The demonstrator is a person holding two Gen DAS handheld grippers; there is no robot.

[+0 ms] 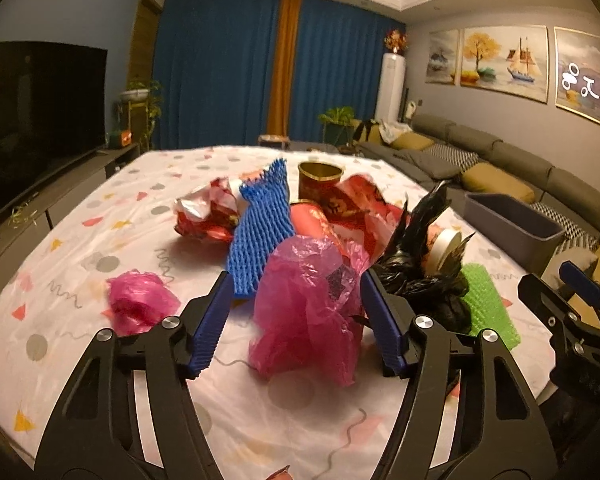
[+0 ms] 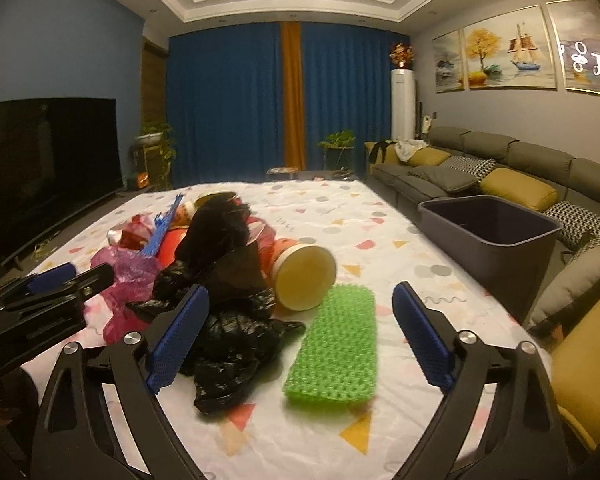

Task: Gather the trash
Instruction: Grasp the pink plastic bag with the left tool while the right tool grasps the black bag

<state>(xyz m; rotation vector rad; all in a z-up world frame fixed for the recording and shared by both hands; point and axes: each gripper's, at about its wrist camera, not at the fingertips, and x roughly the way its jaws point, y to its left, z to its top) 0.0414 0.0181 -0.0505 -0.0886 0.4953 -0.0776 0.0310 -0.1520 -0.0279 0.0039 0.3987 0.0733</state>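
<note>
A heap of trash lies on the patterned tablecloth [image 1: 80, 220]. My left gripper [image 1: 293, 284] is open, with a crumpled pink plastic bag [image 1: 304, 312] between its blue pads; the left pad stands clear of it. Behind the bag lie a blue foam net [image 1: 260, 224], red wrappers [image 1: 204, 216] and a red-gold can [image 1: 320, 184]. My right gripper [image 2: 300, 292] is open over a black plastic bag [image 2: 228, 320] and a green foam net [image 2: 340, 344], touching neither. A paper tube [image 2: 304, 276] lies on its side behind them.
A grey bin [image 2: 492, 242] stands empty at the table's right edge, beside the sofa [image 2: 500, 160]. A smaller pink bag [image 1: 140, 304] lies alone at the left. A TV [image 1: 40, 100] is off to the left, with curtains at the back.
</note>
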